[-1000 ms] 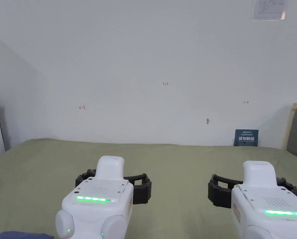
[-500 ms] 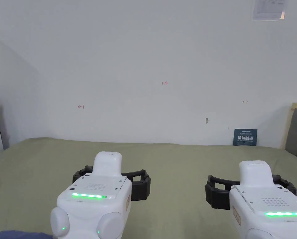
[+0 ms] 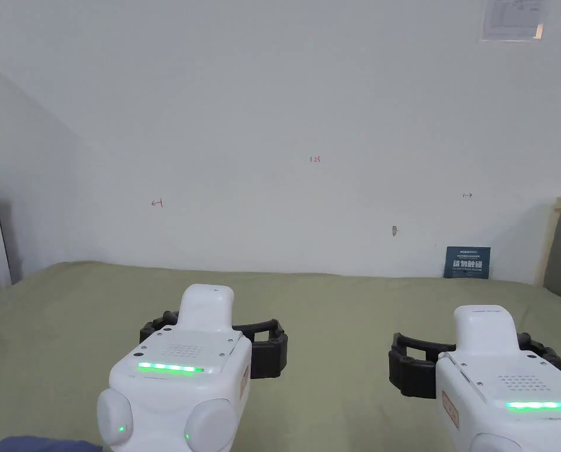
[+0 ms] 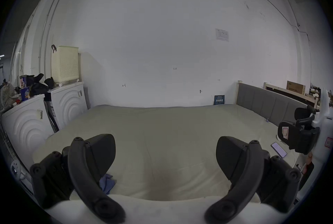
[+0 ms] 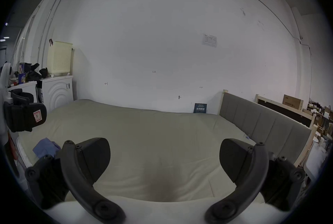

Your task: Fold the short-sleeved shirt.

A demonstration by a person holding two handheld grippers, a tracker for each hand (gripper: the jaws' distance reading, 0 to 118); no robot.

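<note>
Left gripper [image 3: 214, 341] and right gripper [image 3: 473, 359] level above bed [image 3: 332, 306], jaws spread, empty.

The head view looks level across the bed [image 3: 332, 294] to the far wall [image 3: 273, 118]; both gripper views sit lower, near the bedspread, facing that same wall; all share it.

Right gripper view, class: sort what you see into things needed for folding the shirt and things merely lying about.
Belongs to the job:
blue shirt, bunched near the bed's left edge
green bed cover
right claw, jaws apart
left claw

Just lying about:
cream basket
white machine
blue sign
cardboard box
</note>
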